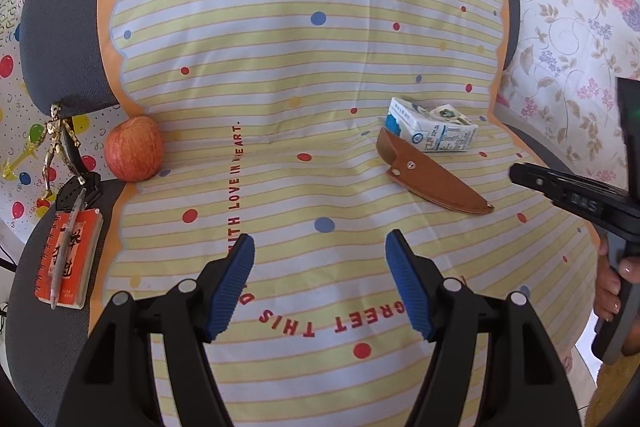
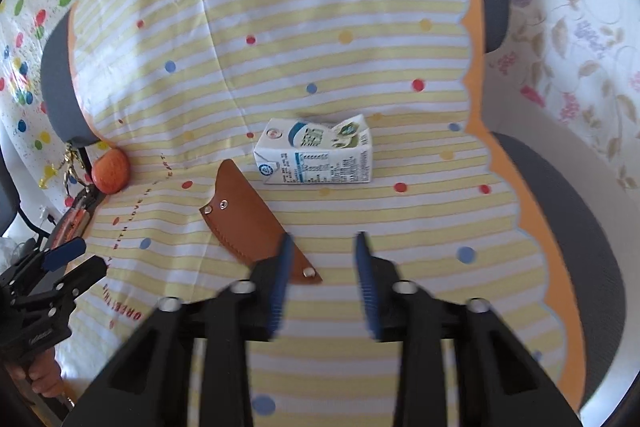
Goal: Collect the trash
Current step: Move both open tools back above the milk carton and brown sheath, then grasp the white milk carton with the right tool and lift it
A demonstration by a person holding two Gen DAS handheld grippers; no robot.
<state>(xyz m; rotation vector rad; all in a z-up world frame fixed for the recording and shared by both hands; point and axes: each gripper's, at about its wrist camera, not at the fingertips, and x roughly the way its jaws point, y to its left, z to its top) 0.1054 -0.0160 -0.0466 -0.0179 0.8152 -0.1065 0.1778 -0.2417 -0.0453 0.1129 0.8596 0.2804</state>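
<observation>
The crumpled milk carton, the likely trash, lies on the striped cloth at 12 o'clock from the right tool. The brown leather sheath lies just beside it at 7 o'clock, partly under the left pad, so a careless reach could snag it instead. The right tool stands narrowly parted, holding nothing. The left tool is spread wide and empty over the surface.

Broad bare striped cloth at centre and far, free to cross, crushed milk carton right of centre, brown leather sheath touching its near-left corner, apple at the cloth's left edge, notebook with pen near-left off the cloth
</observation>
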